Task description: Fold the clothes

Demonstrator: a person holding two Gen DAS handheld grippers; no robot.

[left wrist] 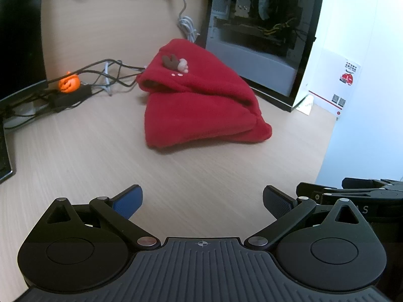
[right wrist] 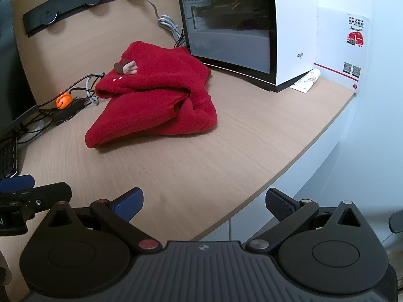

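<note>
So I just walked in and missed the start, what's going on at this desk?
A person is folding clothes with a handheld tool in each hand. The red fleece garment lies in a folded bundle on the wooden desk, beside the PC case. The left tool and the right tool are both open, empty and well short of the garment, so nothing is being gripped right now.

The poster's (right wrist: 354,50) print is too small for me to read; the monitor (left wrist: 20,37) runs off frame.
</note>
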